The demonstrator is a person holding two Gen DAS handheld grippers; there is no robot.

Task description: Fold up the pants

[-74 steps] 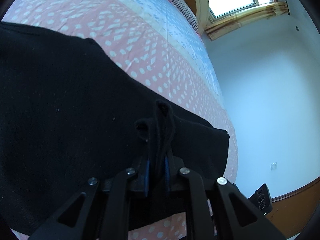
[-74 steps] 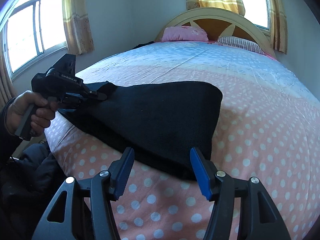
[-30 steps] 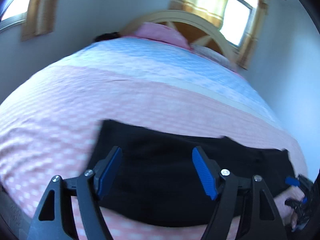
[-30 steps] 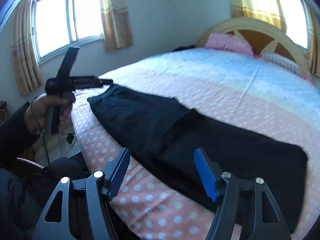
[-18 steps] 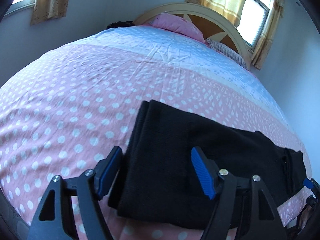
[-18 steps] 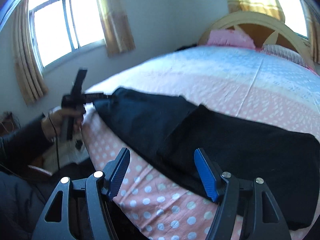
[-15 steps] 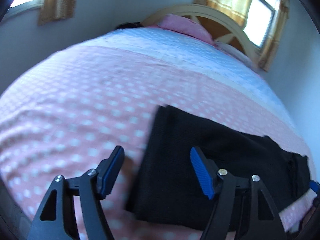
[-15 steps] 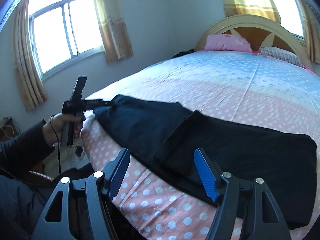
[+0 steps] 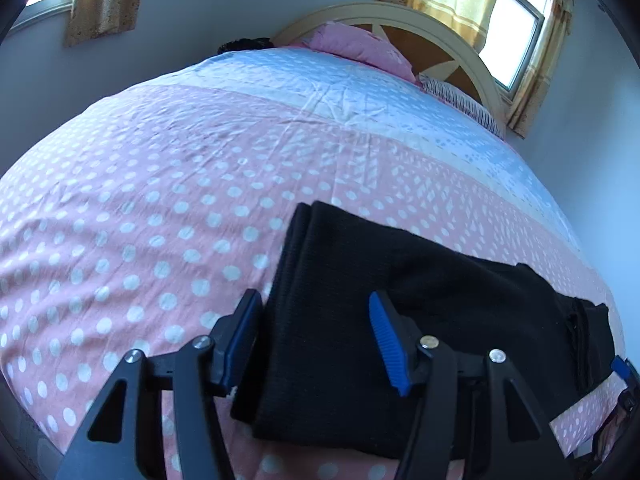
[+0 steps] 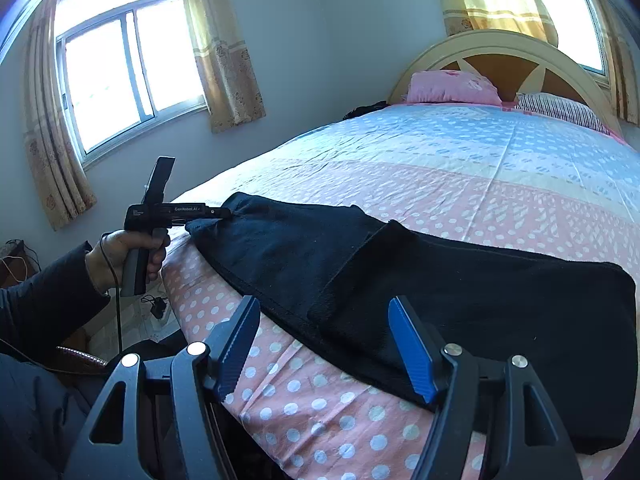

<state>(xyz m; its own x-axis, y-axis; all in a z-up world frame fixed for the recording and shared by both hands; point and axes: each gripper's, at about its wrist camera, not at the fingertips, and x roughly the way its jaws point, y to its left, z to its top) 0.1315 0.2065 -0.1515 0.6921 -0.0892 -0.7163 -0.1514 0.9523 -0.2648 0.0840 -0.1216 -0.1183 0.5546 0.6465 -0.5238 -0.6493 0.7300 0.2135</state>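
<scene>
Black pants lie flat along the near edge of the bed, with one layer folded over the right part. In the left wrist view the pants run off to the right, and their left end lies between and beyond my open left gripper. The right wrist view shows a hand holding the left gripper at the pants' far left end. My right gripper is open and empty, hovering over the pants' near edge at the bed's rim.
The bed has a pink dotted cover that turns blue toward the headboard. A pink pillow and a striped pillow lie at the head. Curtained windows are behind. Cables lie on the floor.
The left gripper, shut on a bunch of pants fabric 2.5 s ago, has let go, opened and drawn back to the pants' left end. The pants now lie stretched out flat.
</scene>
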